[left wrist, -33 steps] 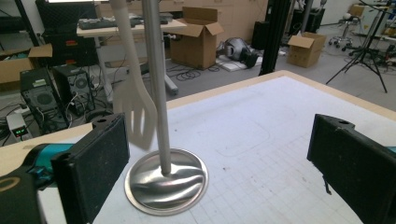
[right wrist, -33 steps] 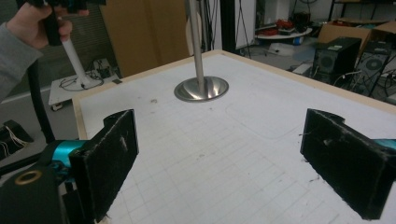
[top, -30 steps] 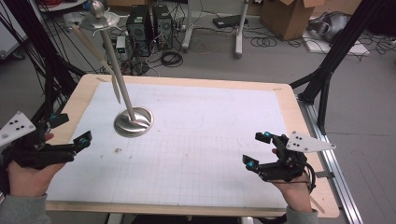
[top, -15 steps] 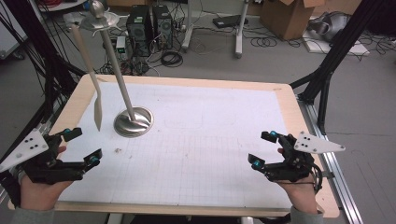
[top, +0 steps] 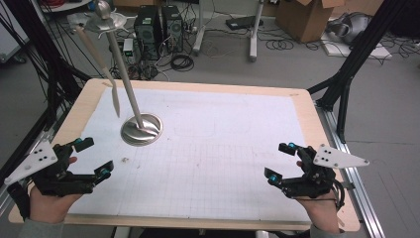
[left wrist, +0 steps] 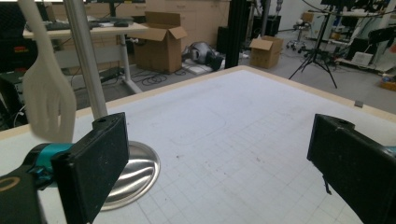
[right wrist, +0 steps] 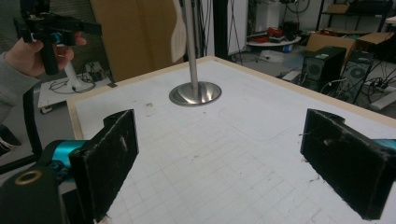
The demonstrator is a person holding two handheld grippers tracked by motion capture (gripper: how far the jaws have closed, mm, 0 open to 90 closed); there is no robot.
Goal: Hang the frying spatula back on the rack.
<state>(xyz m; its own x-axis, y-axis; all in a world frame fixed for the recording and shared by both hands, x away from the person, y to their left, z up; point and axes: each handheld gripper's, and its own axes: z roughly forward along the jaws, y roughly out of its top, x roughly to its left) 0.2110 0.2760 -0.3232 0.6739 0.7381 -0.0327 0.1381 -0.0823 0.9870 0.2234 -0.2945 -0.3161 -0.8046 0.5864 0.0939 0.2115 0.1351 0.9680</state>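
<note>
Parted claw (right wrist: 219,168) facing steel stand (right wrist: 194,92)

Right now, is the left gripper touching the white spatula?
Apart. In the high view the left gripper sits open near the table edge, bare mat between it and the hanging spatula.

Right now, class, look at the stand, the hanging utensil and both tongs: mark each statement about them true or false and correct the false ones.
1. Both tongs, left and right, are open and hold nothing. True.
2. The slotted spatula lies flat on the table. False: it hangs from the top of the metal stand.
3. The stand's round base sits on the left half of the white gridded mat. True.
4. The right tongs grip the stand's pole. False: they hover near the mat's right front part, well apart from it.
5. The left tongs touch the spatula. False: they are apart.
</note>
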